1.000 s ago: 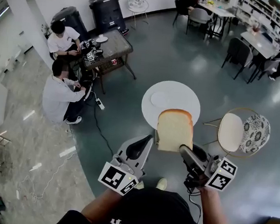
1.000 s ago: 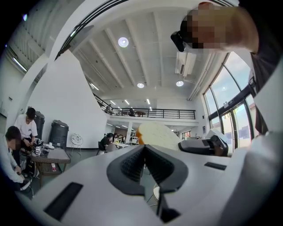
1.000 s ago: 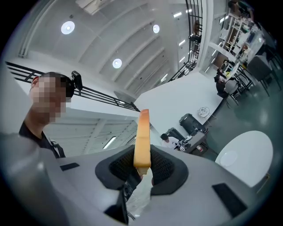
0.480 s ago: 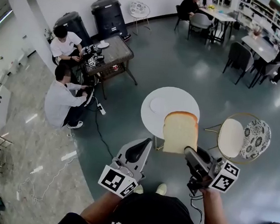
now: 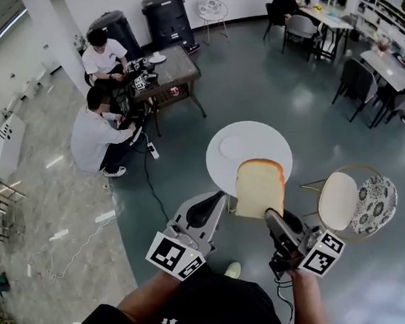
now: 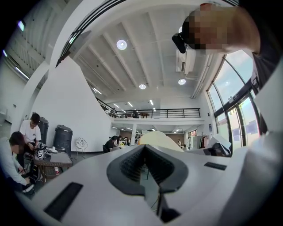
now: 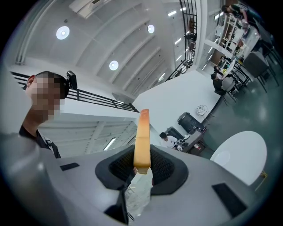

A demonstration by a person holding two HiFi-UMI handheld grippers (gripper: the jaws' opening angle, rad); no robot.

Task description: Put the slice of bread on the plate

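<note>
- Since 1 second ago, the bread slice (image 5: 260, 188) has edged toward 3 o'clock in the head view and now hangs over the round table's (image 5: 272, 139) near rim.
- The right gripper (image 5: 268, 215) pinches the slice's lower edge and holds it upright; the left gripper (image 5: 215, 198) has its jaws together, empty.
- The plate (image 5: 231, 147), faint against the white top, seems to lie at 11 o'clock from the slice, well apart.
- Risks: the edge pinch could tear the soft crumb; an early or upright release could drop the slice beside the plate.
</note>
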